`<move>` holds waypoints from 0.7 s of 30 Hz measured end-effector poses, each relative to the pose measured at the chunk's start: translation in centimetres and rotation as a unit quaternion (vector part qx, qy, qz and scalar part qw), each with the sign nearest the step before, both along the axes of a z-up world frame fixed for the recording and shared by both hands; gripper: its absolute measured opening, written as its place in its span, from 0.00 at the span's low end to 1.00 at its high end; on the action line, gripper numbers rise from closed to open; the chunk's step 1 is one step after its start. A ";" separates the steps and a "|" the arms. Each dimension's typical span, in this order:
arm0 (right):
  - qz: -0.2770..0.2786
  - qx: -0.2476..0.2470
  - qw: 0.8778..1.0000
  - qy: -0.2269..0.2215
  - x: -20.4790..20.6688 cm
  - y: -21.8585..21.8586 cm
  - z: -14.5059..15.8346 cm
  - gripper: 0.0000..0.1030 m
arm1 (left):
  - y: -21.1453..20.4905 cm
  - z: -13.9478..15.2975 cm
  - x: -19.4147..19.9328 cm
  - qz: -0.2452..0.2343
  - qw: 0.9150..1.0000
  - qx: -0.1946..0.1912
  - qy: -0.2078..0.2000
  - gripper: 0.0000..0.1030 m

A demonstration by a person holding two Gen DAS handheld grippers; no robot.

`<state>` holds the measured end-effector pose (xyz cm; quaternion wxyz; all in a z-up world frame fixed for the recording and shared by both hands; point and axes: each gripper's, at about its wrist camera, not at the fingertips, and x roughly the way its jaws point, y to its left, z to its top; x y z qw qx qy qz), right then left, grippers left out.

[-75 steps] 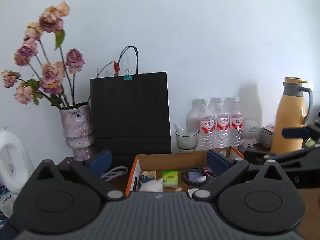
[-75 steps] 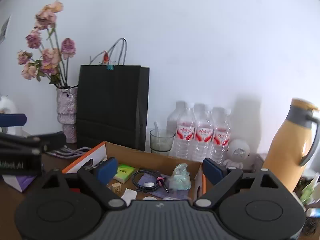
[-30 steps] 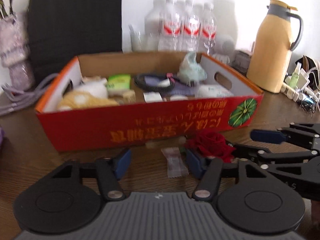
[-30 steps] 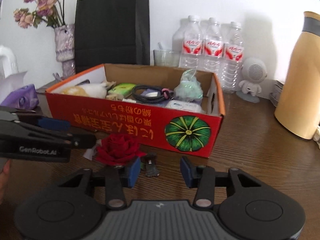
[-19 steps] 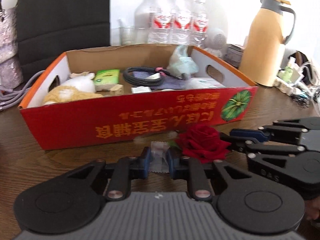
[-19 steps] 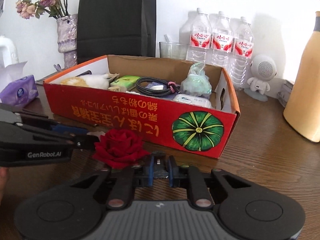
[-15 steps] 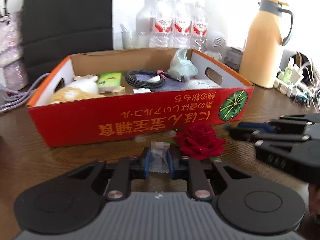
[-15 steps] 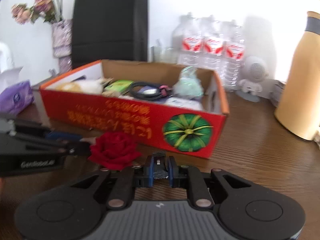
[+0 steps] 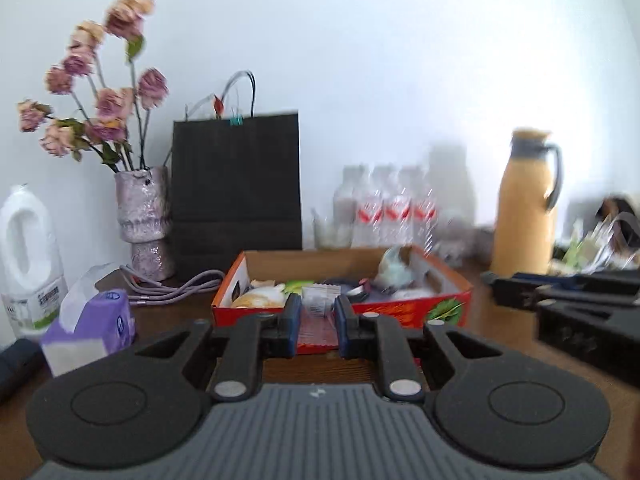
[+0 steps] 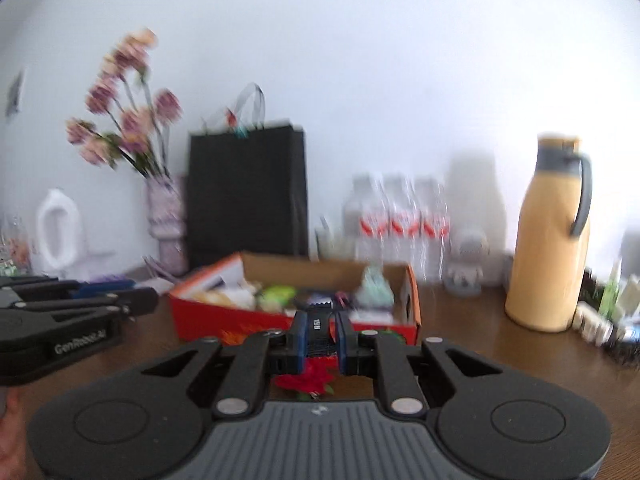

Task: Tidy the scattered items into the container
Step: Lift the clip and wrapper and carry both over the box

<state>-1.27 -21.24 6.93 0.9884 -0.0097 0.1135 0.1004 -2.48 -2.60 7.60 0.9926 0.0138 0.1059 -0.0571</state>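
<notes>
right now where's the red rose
In the right wrist view the red rose lies on the wooden table, just below the right hand-held gripper and before the red box.

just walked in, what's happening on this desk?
A person is tidying loose bits into the red cardboard box, one hand-held gripper per hand. The left hand-held gripper is shut on a small clear packet, and the right hand-held gripper is shut on a small dark clip-like item; what it is exactly is too blurred to tell. Both are held up in front of the box, not yet over it. A red rose lies on the table in front of the box.
</notes>
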 end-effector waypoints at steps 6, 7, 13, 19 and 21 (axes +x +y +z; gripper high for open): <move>-0.006 0.010 0.998 -0.054 -6.8 0.9 -0.5 0.13 | 0.6 -0.9 -7.5 0.006 0.997 -0.034 -0.069 0.18; -0.009 0.015 0.998 -0.061 -8.0 0.9 -0.7 0.13 | 0.7 -1.2 -8.5 0.002 0.997 -0.047 -0.068 0.18; -0.014 0.028 0.996 -0.080 -13.8 1.6 -2.8 0.13 | -0.2 -3.4 -14.1 -0.022 0.995 -0.063 -0.076 0.18; -0.014 0.015 0.996 -0.089 -17.8 1.6 -4.7 0.13 | -0.3 -4.7 -17.1 -0.023 0.995 -0.043 -0.089 0.18; -0.021 0.011 0.995 -0.098 -18.4 1.4 -4.8 0.13 | -0.2 -4.7 -17.3 -0.017 0.995 -0.041 -0.095 0.18</move>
